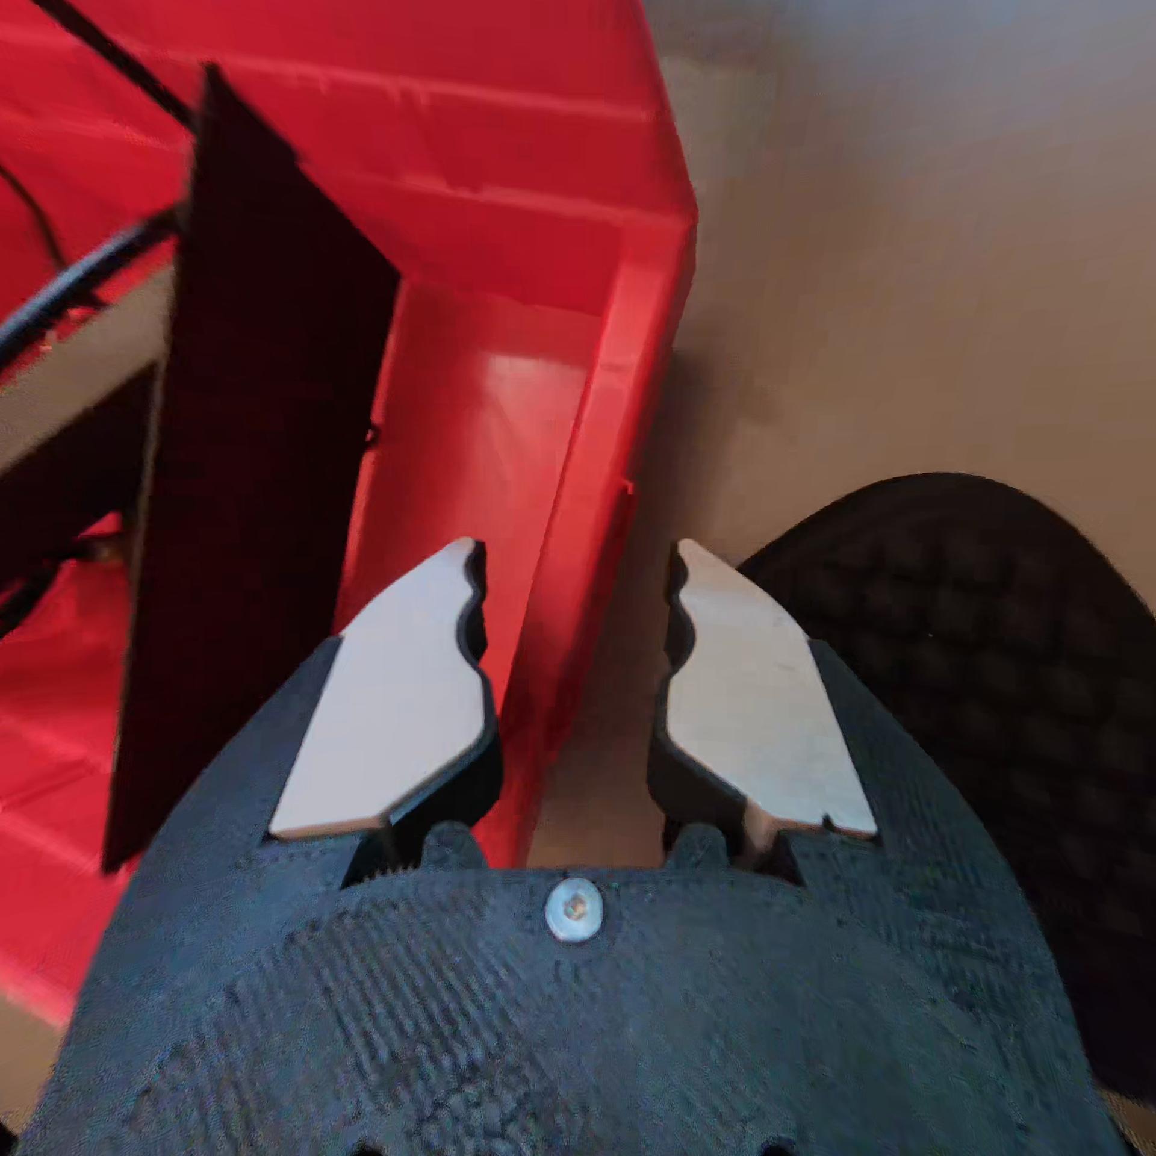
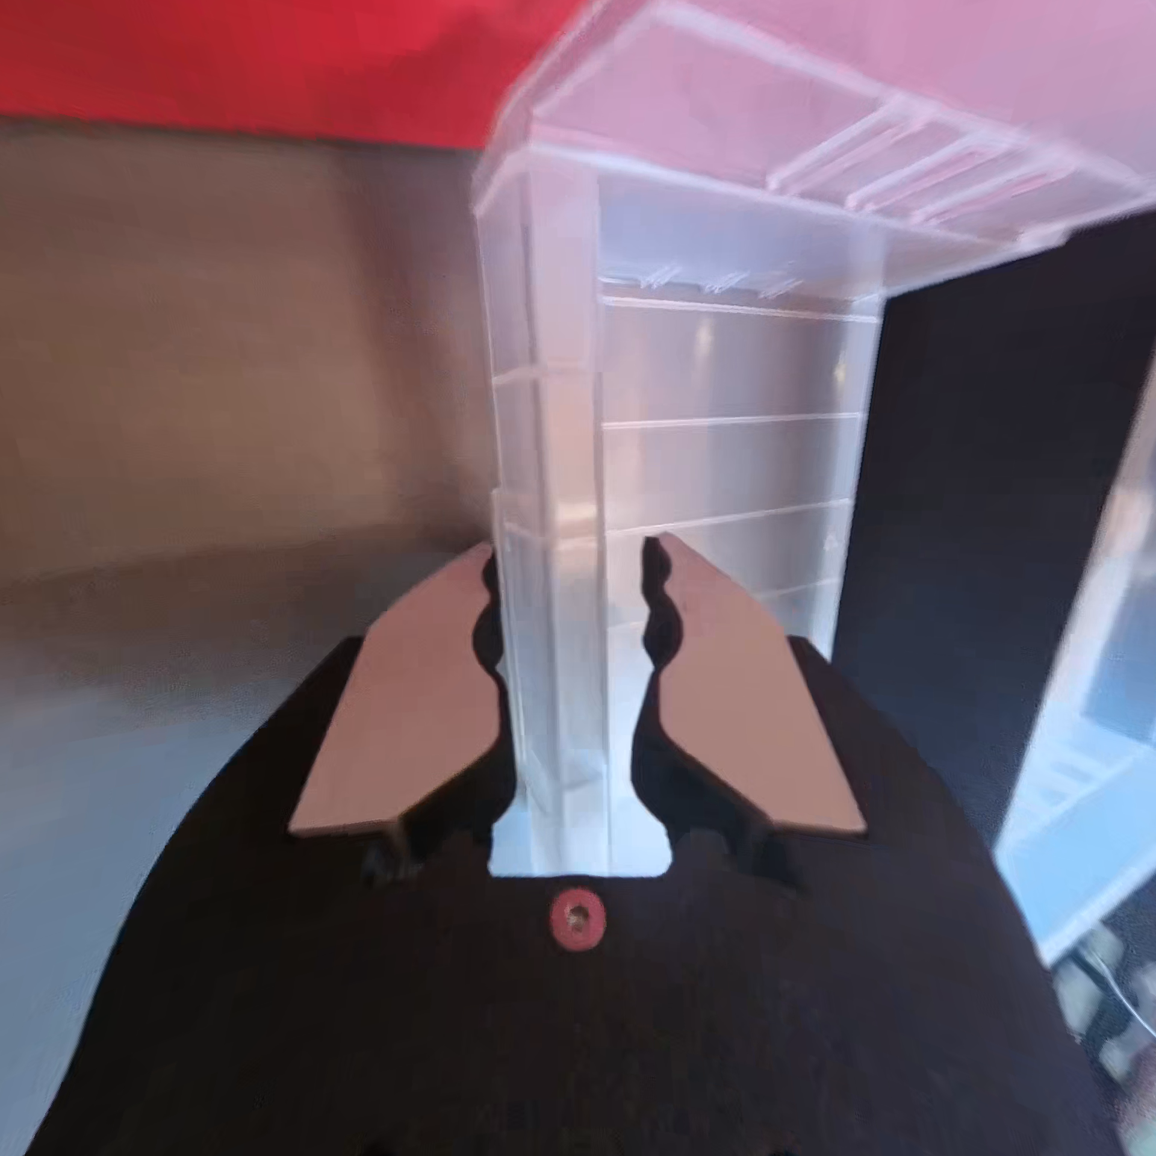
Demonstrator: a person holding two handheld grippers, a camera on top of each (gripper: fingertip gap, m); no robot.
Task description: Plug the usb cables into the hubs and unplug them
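In the left wrist view my left gripper (image 1: 575,550) is open and empty, above the right wall of a red plastic bin (image 1: 632,388). A black divider panel (image 1: 250,450) stands inside the bin. Black cables (image 1: 75,281) run across the bin at the far left. No hub or plug shows clearly. In the right wrist view my right gripper (image 2: 569,550) is open and empty, its fingers on either side of the corner wall of a clear plastic bin (image 2: 550,438). A black divider panel (image 2: 1001,469) stands in that bin. Both views are motion-blurred.
A beige table surface (image 1: 907,281) lies to the right of the red bin. A dark rounded textured object (image 1: 976,719) sits at the right of the left wrist view. In the right wrist view the table (image 2: 219,375) is at the left and a red bin (image 2: 250,56) at the top. About 20 centimetres separates my left fingertips from my right.
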